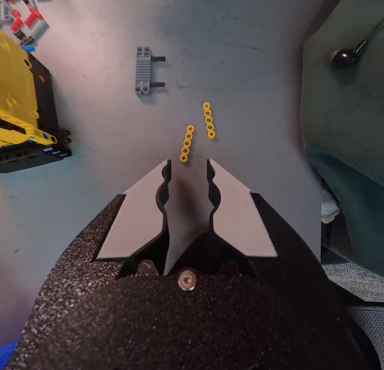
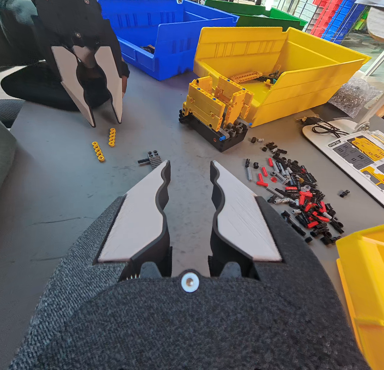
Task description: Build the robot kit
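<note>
Left gripper (image 1: 189,160) empty, fingers apart, nearest yellow beam (image 1: 187,143); second yellow beam (image 1: 208,120) beside it.

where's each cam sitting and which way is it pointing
Left wrist view: on the left tool, looking down at the grey table and two yellow beams; own open fingers show.
Right wrist view: on the right tool, facing across the table toward the bins; own open fingers show.
Shared: beams, grey ribbed piece, yellow model; the right also shows the left tool.
</note>
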### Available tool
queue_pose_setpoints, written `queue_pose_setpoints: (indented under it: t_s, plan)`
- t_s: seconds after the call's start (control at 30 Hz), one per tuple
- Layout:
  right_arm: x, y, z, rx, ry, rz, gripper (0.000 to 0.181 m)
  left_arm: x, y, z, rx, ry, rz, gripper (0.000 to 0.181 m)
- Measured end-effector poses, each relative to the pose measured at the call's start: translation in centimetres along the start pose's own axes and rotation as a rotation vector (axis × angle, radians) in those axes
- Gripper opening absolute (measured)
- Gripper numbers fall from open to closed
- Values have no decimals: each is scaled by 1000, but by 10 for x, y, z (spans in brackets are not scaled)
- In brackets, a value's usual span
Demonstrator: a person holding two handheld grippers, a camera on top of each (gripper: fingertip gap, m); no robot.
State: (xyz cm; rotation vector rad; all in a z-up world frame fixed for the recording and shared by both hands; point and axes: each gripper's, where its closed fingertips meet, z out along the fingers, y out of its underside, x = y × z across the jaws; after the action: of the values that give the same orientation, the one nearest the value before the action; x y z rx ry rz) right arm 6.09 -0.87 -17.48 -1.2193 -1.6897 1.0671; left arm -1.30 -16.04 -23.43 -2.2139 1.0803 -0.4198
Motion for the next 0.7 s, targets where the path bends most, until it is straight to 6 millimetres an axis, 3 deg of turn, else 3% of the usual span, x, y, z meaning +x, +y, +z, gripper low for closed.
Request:
queue_pose_setpoints:
  t_s: [0.3,0.47,0.7]
  plan:
    - [3,10,3,-54,30,-30,33,-5,1,10,-51,-4,56,5]
    - [2,12,5,-58,29,-29,32,-18,-1,8,-28,-67,50,5]
    - [-5,3,4,-19,16,-71,32,-36,-52,1,200,-10,-76,5]
